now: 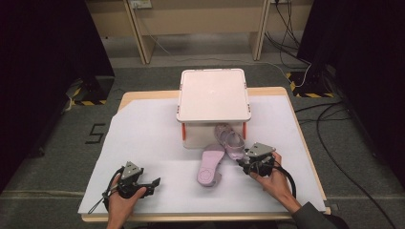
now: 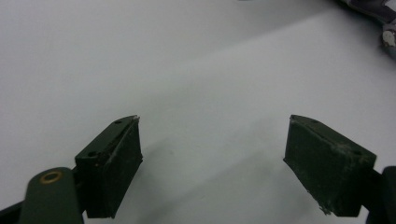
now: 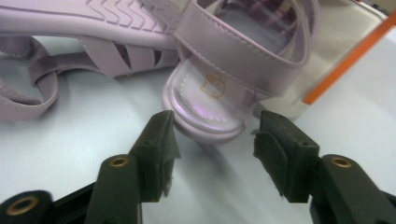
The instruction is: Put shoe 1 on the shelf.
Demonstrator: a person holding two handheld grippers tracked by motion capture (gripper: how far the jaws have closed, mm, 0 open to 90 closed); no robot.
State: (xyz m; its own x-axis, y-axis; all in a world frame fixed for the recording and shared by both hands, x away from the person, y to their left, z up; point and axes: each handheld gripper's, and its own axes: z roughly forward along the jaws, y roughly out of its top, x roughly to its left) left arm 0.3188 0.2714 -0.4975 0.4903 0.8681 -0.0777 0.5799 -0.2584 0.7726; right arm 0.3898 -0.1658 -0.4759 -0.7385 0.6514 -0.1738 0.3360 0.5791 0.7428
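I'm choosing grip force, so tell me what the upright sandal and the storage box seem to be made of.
Upright sandal: looks like soft lilac faux leather, with stitched straps and a glossy, pearly insole; possibly vinyl. The overturned sandal shows a moulded zigzag sole, probably rubber or foam. Storage box: looks like hard, smooth plastic, with a matte whitish lid and orange clips.

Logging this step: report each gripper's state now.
Left gripper: open, holding nothing.
Right gripper: open around the upright sandal's heel, not gripping.

Grey carpet floor (image 1: 57, 143), pale wooden furniture (image 1: 200, 19) behind, sides perhaps dark curtains (image 1: 38, 47).
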